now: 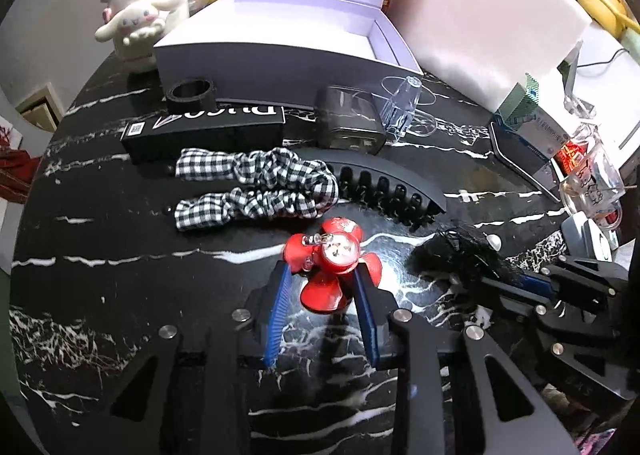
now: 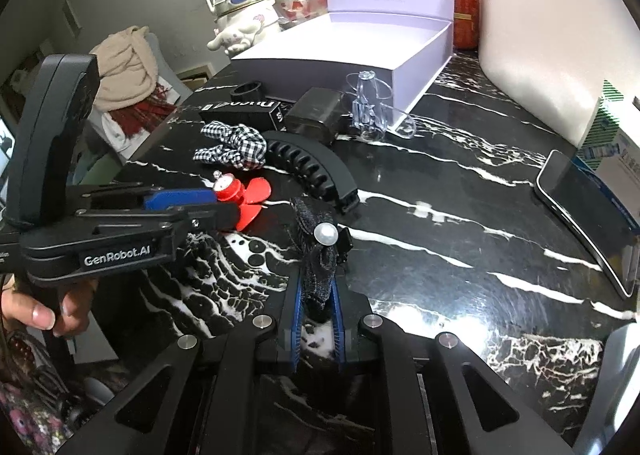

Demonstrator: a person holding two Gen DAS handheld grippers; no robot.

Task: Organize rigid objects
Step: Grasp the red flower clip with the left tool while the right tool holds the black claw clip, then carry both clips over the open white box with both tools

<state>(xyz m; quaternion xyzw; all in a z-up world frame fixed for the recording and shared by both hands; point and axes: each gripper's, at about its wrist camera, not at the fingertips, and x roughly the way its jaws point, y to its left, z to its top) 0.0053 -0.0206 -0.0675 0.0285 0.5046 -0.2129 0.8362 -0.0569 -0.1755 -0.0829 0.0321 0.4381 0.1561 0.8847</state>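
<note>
Pinching a red flower clip [image 1: 334, 267] between its blue pads, the left hand-held gripper [image 1: 324, 275] holds it low over the black marbled counter [image 1: 120, 255]; whether the clip's petals touch the counter cannot be told. The right hand-held gripper [image 2: 318, 287] is pressed onto a dark fabric bow [image 2: 320, 259] with a pearl bead, whose lower part is hidden between the fingers. Beyond lie a checked scrunchie [image 1: 256, 183], partly covering one end of a black claw clip [image 1: 388, 183], then a black box [image 1: 204, 131] and a smoky case [image 1: 350, 121]. A clear clip [image 1: 402, 107] is hard to make out against the open white box [image 1: 280, 43]. A phone [image 2: 592, 211] is cut off at the right edge. Fingers [image 2: 40, 311] grip the left handle.
</note>
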